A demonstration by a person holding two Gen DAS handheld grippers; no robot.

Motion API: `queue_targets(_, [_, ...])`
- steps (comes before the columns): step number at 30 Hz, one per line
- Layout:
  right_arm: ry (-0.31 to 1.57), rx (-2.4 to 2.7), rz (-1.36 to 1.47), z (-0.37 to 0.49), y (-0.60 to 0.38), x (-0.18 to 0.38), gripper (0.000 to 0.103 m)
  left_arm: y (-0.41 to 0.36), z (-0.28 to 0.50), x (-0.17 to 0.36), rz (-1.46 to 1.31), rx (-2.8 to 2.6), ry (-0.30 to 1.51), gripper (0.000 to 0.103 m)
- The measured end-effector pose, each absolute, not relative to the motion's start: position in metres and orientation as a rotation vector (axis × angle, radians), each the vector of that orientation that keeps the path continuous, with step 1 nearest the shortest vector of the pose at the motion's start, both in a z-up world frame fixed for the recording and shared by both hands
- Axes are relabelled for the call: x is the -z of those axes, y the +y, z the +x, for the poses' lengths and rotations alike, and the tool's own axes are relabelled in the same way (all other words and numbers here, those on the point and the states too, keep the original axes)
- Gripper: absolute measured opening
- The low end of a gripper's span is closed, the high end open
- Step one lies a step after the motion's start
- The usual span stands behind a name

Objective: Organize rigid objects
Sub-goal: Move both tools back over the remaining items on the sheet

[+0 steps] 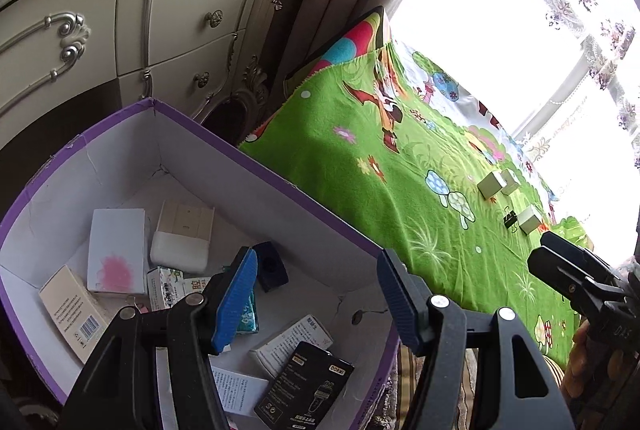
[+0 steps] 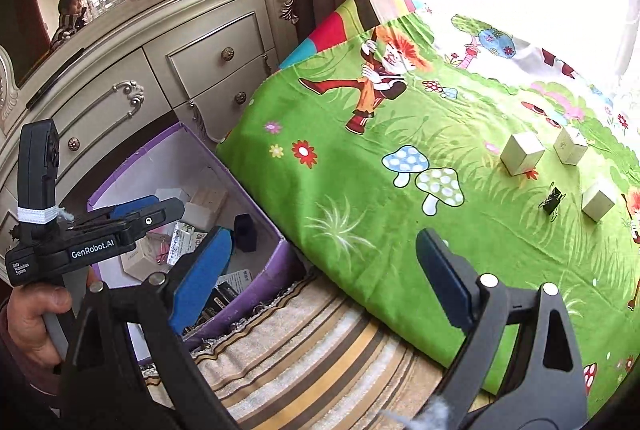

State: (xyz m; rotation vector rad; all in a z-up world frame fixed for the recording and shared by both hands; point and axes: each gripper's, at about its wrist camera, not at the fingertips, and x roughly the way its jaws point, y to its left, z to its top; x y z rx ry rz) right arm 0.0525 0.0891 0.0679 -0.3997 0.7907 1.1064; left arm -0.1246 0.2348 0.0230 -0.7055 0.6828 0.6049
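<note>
The left tongs (image 1: 316, 294) hang released, blue pads wide apart, nothing between them, over the near right corner of the purple box (image 1: 264, 166). Below and to their left, inside the box, lie a barcoded carton (image 1: 72, 314), a white box with a pink blotch (image 1: 116, 250), a cream block on white foam (image 1: 182, 234) and a small navy cube (image 1: 271, 266) just beyond the left pad. Under the pads sits a black shaver box (image 1: 304, 390) beside a white printed carton (image 1: 294, 344). Behind the box stands the cream dresser (image 1: 160, 14).

To the right of the left tongs spreads the green cartoon cloth (image 1: 360, 150) on the bed. Well beyond their right pad, far out on the cloth, sit three pale cubes (image 1: 492, 184) with a black binder clip (image 1: 510, 218) among them.

The right tongs (image 2: 324, 270) are likewise released and hold nothing, poised above the striped towel (image 2: 320, 342) between box and bed. The purple box (image 2: 256, 282) lies to their left, where the left tongs (image 2: 148, 214) hover over it. Ahead and to the right of the right tongs, well apart, the nearest cube (image 2: 522, 154) stands on the cloth, a second (image 2: 570, 146) just beyond it, the clip (image 2: 552, 204) closer in, and a third cube (image 2: 598, 204) beside the clip on its right.
</note>
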Motion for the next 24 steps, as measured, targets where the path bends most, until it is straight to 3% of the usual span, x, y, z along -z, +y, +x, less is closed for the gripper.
queue_targets(24, [0.773, -0.704, -0.204, 0.246, 0.033, -0.073, 0.095, 0.198, -0.027, -0.032, -0.588, -0.472, 0.776, 0.063])
